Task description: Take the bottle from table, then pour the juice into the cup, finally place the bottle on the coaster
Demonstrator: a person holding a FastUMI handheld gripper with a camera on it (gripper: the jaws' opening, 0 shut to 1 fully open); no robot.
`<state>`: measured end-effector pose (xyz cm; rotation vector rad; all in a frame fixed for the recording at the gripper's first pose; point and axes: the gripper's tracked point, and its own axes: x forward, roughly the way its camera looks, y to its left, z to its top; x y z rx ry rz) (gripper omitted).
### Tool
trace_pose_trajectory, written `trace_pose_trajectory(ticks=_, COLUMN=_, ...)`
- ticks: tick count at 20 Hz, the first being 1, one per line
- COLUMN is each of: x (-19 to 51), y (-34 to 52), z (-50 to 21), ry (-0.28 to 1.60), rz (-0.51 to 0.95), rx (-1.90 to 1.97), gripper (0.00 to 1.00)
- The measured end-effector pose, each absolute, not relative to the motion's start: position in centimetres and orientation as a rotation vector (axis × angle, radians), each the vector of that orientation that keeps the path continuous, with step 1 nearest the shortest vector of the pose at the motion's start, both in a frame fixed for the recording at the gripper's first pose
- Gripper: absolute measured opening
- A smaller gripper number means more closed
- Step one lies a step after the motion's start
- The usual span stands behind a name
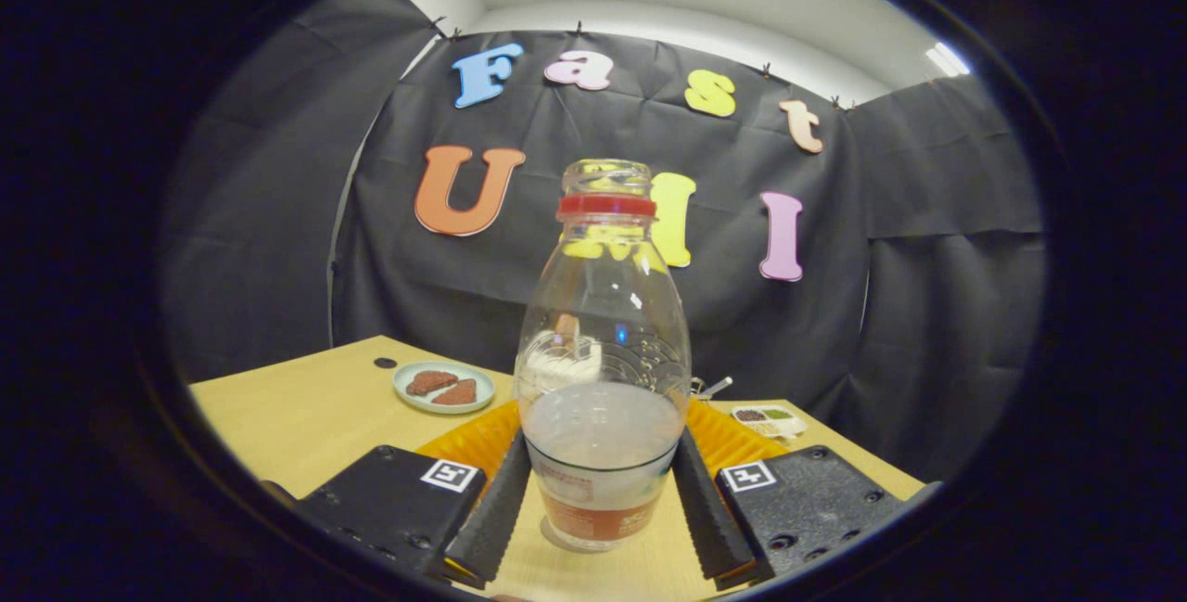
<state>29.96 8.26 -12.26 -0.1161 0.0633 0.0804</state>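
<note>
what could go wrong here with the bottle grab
The tongs flank the bottle low on its base, and whether both fingers press it is unclear, so the tall bottle may tip on lifting. It has no cap, so a tilt could spill juice. The orange tray sits close behind.
</note>
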Motion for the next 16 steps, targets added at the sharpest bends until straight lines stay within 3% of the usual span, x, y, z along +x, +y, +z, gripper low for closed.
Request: trace_pose_trajectory(ticks=16, x=35.3, y=7.2, z=-22.4, ry=0.162, rz=0.086, rx=0.001, gripper=0.82)
